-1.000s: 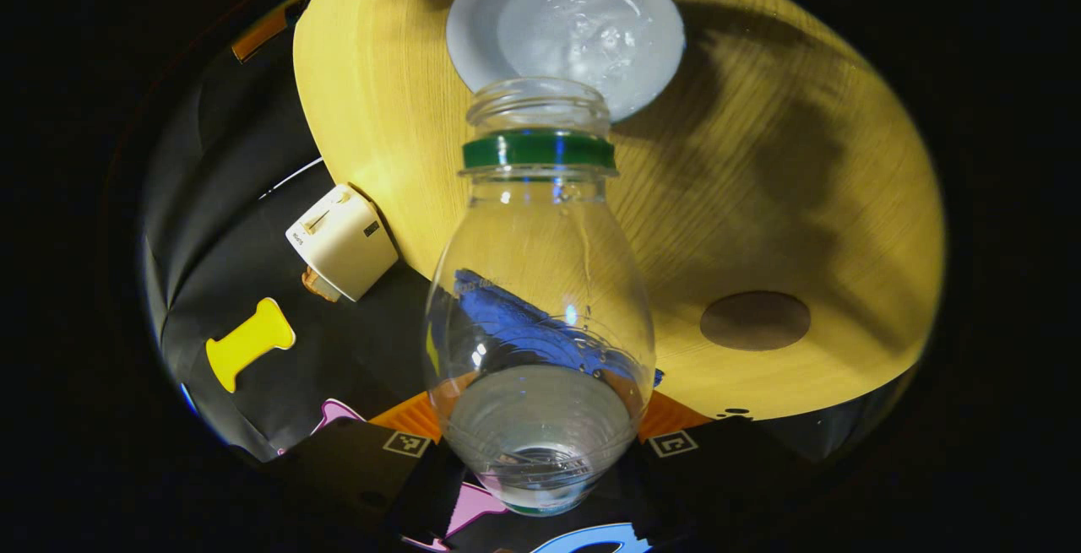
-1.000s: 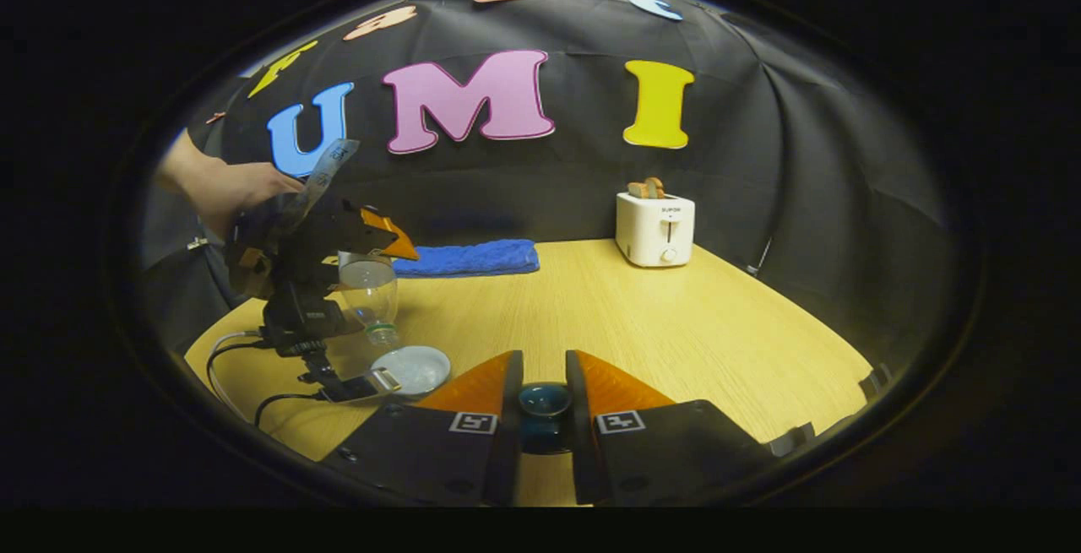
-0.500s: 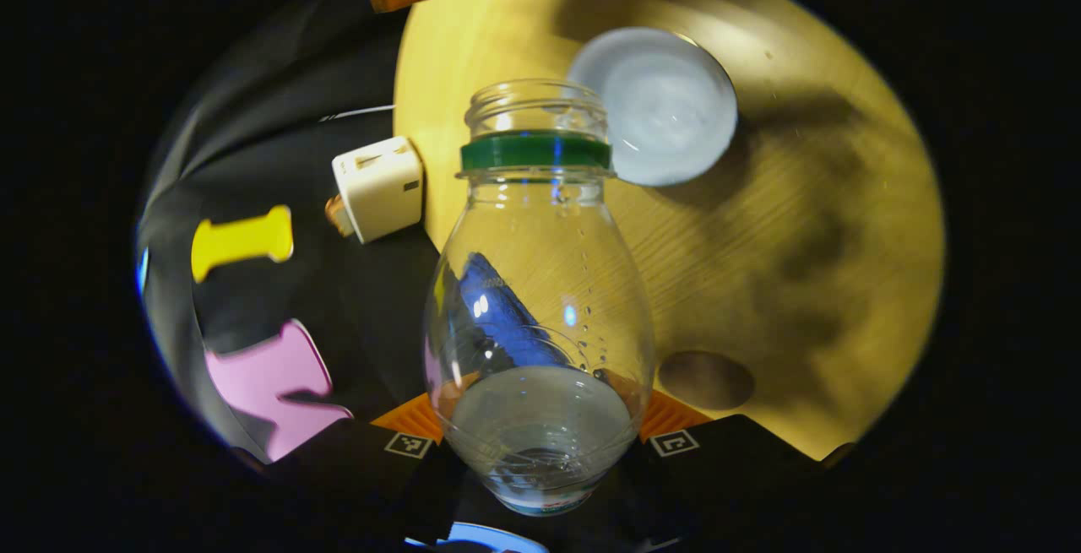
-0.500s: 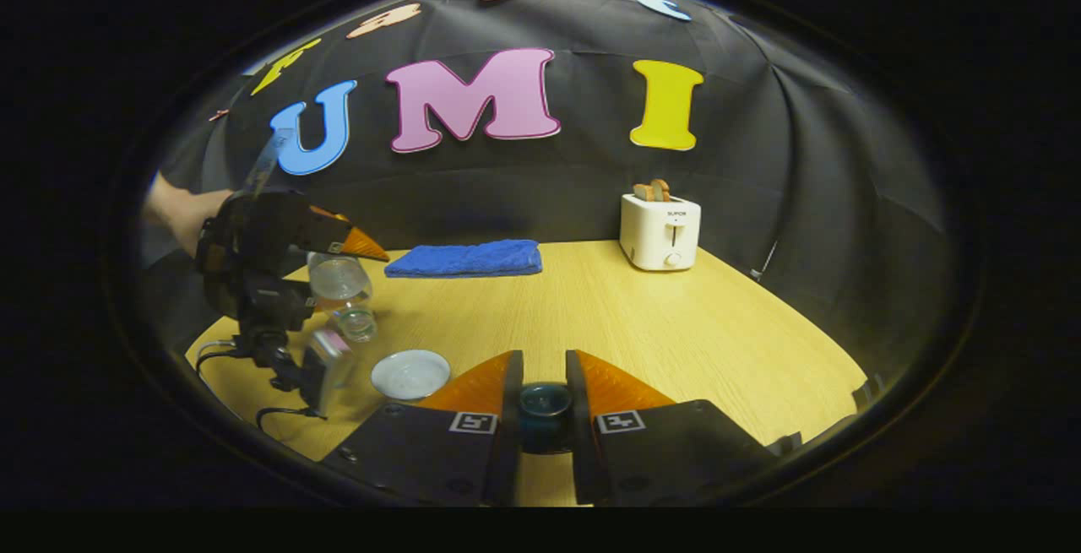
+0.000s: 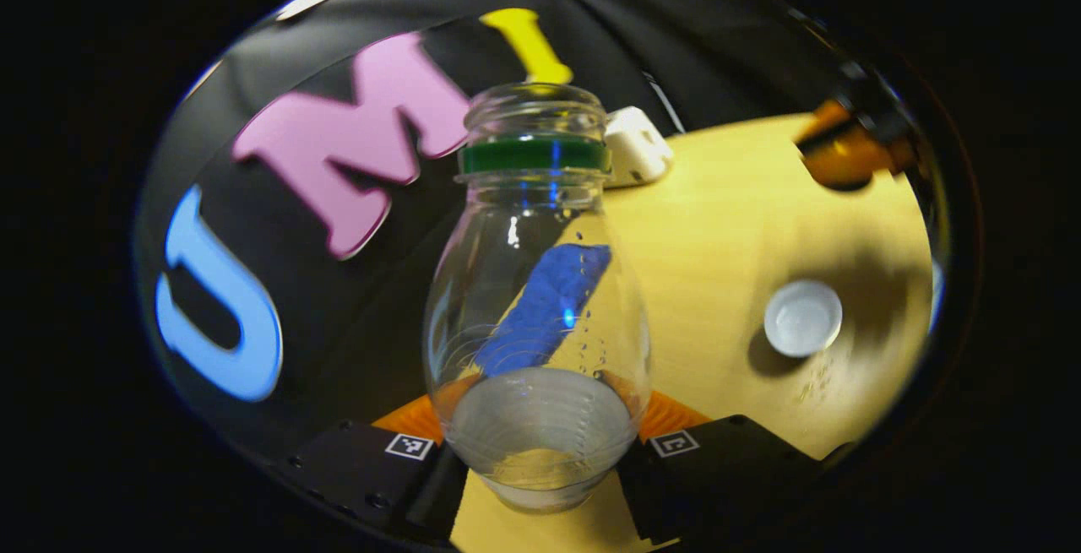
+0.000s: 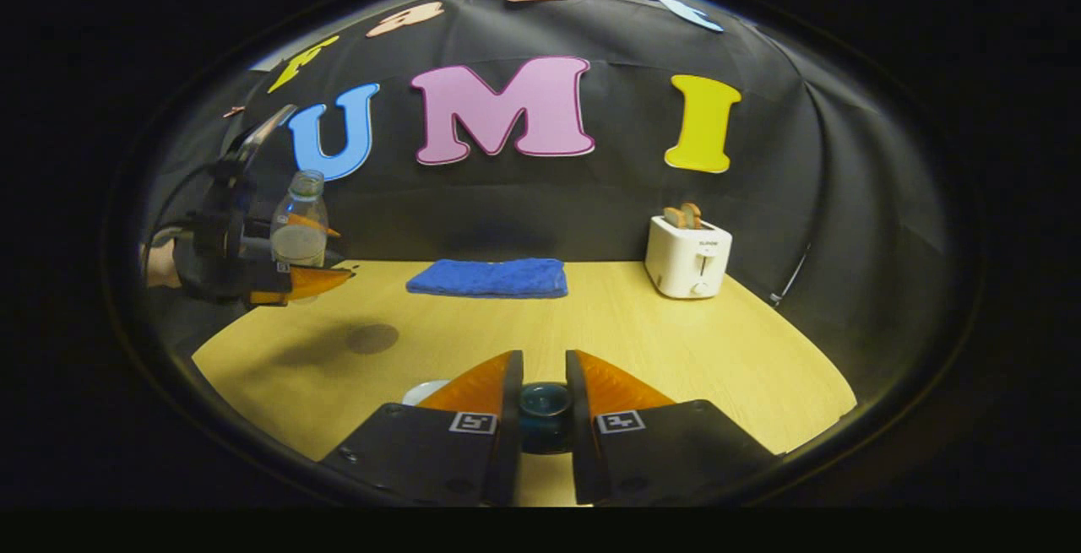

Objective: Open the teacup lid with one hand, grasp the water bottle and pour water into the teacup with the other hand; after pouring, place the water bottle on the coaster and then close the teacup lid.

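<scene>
1. Two claws are at work: the left claw (image 5: 540, 443) pinches the water bottle (image 5: 538, 300) between both fingers, low on its body.
2. Seen from the right gripper view, that left claw (image 6: 291, 279) carries the bottle (image 6: 299, 228) upright and uncapped, above the bench's (image 6: 633, 325) far left corner (a hand (image 6: 156, 264) shows behind it).
3. Some water sits in the bottle's lower part.
4. On the bench below lies the round brown coaster (image 6: 372, 338), apart from the bottle.
5. Held by the right claw (image 6: 545, 405), whose fingers are pressed in on it from both sides, is the dark teacup lid (image 6: 545, 401).
6. Open and white, the teacup (image 5: 803, 317) stands on the bench with water in it; its rim (image 6: 425, 390) peeks out beside the right claw's left finger.
7. Farther back lie a blue towel (image 6: 490, 277) and a white toaster (image 6: 688, 256).
</scene>
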Demonstrator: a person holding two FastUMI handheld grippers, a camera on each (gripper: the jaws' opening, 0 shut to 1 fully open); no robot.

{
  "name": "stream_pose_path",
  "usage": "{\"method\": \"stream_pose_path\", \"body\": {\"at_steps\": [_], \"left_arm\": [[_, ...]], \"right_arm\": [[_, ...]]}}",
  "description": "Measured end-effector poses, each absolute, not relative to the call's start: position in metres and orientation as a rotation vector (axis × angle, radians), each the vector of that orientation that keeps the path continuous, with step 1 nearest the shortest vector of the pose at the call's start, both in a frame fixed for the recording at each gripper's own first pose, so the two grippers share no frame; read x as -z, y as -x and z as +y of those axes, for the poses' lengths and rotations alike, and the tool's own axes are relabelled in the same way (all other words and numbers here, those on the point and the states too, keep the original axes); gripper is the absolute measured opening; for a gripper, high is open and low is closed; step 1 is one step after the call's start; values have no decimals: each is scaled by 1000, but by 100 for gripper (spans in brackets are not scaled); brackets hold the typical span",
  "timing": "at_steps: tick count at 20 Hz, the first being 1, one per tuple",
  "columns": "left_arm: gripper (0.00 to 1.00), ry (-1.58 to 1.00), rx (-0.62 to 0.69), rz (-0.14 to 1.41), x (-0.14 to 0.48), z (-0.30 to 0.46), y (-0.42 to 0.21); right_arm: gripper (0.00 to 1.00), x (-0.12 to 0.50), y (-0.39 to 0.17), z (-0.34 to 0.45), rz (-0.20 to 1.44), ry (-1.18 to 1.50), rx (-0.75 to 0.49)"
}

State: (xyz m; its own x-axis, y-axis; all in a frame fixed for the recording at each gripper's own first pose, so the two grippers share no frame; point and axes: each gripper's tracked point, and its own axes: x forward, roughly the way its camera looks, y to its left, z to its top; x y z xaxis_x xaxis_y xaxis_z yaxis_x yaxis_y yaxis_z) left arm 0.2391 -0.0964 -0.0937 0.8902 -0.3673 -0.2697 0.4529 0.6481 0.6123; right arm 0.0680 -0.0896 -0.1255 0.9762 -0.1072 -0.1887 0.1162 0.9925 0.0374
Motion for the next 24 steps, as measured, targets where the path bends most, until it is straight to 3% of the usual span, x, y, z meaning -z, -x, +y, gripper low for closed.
{"method": "stream_pose_path", "body": {"at_steps": [4, 9, 11, 20, 21, 24], "left_arm": [[78, -244, 470, 119, 115, -94, -259], [80, 49, 518, 116, 114, -96, -263], [79, 42, 500, 112, 116, -94, -263], [83, -76, 461, 165, 118, -91, -266], [83, -71, 461, 170, 122, -91, -268], [83, -73, 455, 169, 122, -89, -265]], "right_arm": [[28, 132, -83, -69, 188, -38, 84], [28, 147, -97, -50, 185, -87, 89], [22, 154, -100, -45, 190, -84, 86], [22, 164, -105, -39, 209, -97, 82], [28, 163, -105, -40, 205, -95, 85], [28, 167, -103, -43, 208, -96, 91]]}}
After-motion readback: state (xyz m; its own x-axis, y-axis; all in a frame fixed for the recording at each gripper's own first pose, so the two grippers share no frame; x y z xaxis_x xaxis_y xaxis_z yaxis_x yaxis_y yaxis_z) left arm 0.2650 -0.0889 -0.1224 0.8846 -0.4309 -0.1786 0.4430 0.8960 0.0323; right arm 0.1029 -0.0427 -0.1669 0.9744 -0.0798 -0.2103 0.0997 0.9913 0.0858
